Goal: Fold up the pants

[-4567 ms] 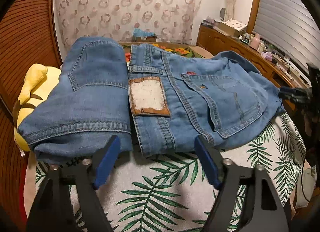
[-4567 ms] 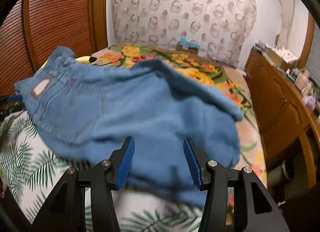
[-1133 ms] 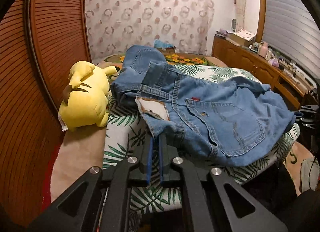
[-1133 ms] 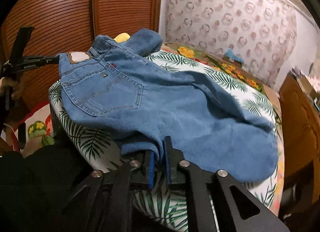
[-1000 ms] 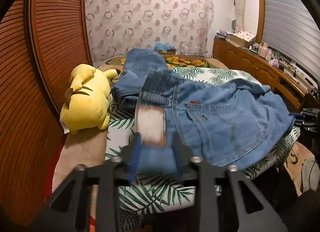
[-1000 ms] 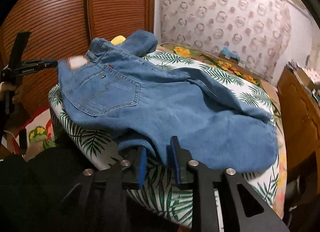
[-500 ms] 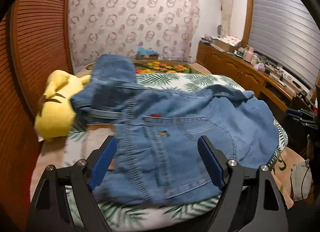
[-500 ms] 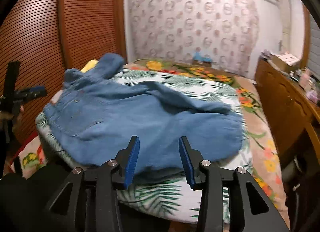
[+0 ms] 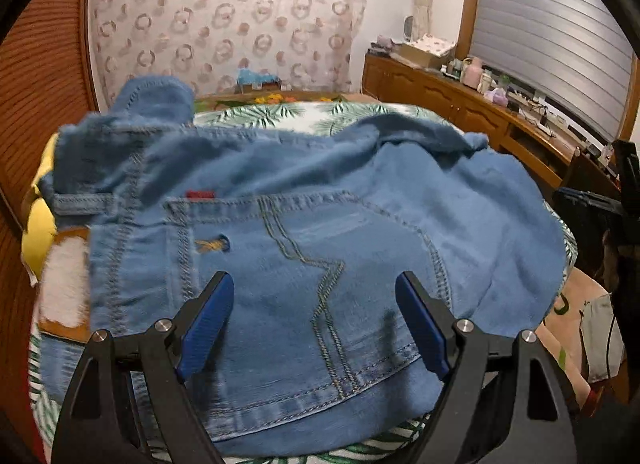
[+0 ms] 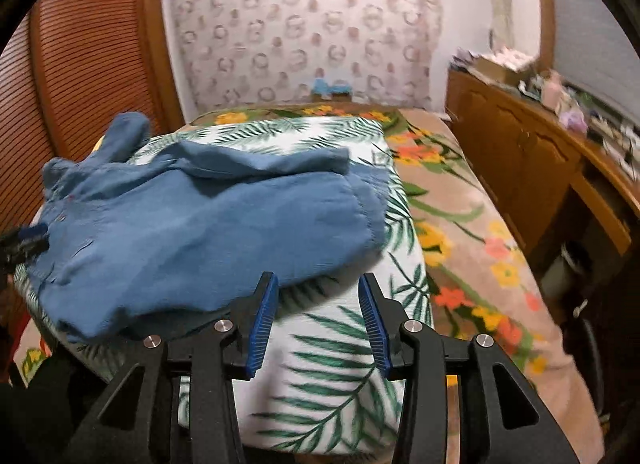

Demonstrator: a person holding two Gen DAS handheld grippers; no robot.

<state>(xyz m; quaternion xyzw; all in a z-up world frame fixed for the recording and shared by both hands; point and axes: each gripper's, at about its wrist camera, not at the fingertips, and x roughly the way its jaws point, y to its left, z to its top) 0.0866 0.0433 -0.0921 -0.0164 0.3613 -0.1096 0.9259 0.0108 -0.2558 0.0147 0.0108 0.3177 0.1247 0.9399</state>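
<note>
Currently the pants (image 9: 304, 248) are spread on the bed (image 10: 340, 364), directly ahead of the left tool (image 9: 316, 320), whose jaws stand wide apart and empty, probably for smoothing; beside the cloth edge the right tool (image 10: 316, 320) is parted, nothing gripped.

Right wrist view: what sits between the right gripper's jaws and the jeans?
Nothing but bare leaf-print cover. The right gripper has open, empty jaws; the jeans edge lies just up-left.

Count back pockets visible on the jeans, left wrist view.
1. The back pocket lies right under the open left gripper on the jeans. Any second pocket would sit past the folded waistband, hidden.
</note>
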